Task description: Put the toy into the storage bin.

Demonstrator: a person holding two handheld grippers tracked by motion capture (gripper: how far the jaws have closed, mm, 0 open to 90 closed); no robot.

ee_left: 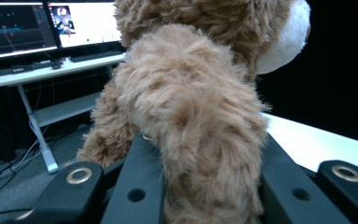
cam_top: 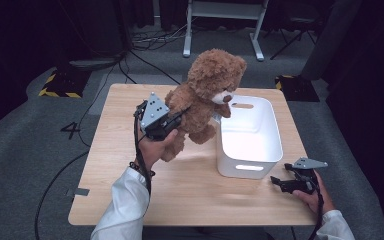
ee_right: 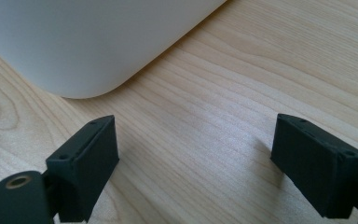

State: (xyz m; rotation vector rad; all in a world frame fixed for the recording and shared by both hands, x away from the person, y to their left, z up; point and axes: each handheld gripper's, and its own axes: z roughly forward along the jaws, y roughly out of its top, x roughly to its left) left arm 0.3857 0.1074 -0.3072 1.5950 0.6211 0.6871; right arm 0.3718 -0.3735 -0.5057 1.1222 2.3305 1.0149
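A: What takes up the most room?
B: The wooden table (cam_top: 190, 190), then the white bin (cam_top: 252, 137) standing on its right half, open side up, with handle slots in its end walls.

A: And the teddy bear?
B: The brown teddy bear (cam_top: 205, 95) hangs in the air over the table, just left of the bin, its head above the bin's near-left rim. Its feet are clear of the wood.

A: What holds it?
B: The left gripper (cam_top: 172, 120) is clamped on one furry limb; in the left gripper view the fur bulges between both black jaws.

A: The other tool?
B: The right gripper (cam_top: 280, 181) rests low by the bin's near-right corner, jaws spread wide with bare wood between them.
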